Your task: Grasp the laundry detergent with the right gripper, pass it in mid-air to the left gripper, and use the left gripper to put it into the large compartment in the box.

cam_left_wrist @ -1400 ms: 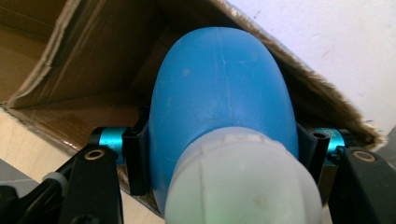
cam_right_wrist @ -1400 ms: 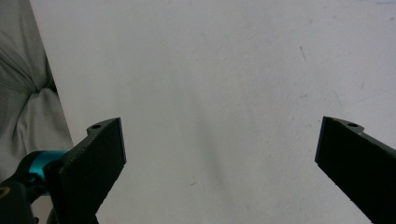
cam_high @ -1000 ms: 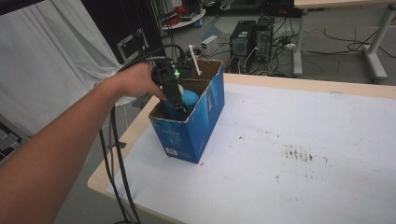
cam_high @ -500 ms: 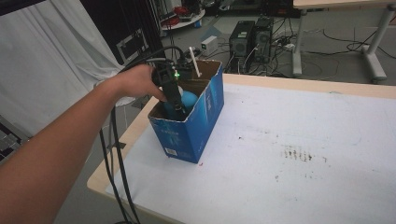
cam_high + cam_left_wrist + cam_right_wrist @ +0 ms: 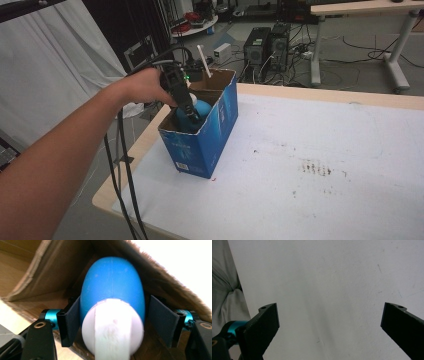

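Left gripper (image 5: 112,322): we find its jaws just opening off the blue-and-white object (image 5: 112,297), released inside the cardboard box (image 5: 210,145); right gripper (image 5: 329,325) gapes, empty.

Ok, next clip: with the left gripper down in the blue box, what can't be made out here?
- Box floor and the lower part of the blue-and-white object: hidden by the box wall in the high view, by the object itself in the left gripper view.
- Left gripper contact: one pad looks against the object, the other stands off it; whether any grip remains is unclear.
- Print on the box: too small.
- Right gripper: jaws wide over the table; body cut off by the bottom edge.
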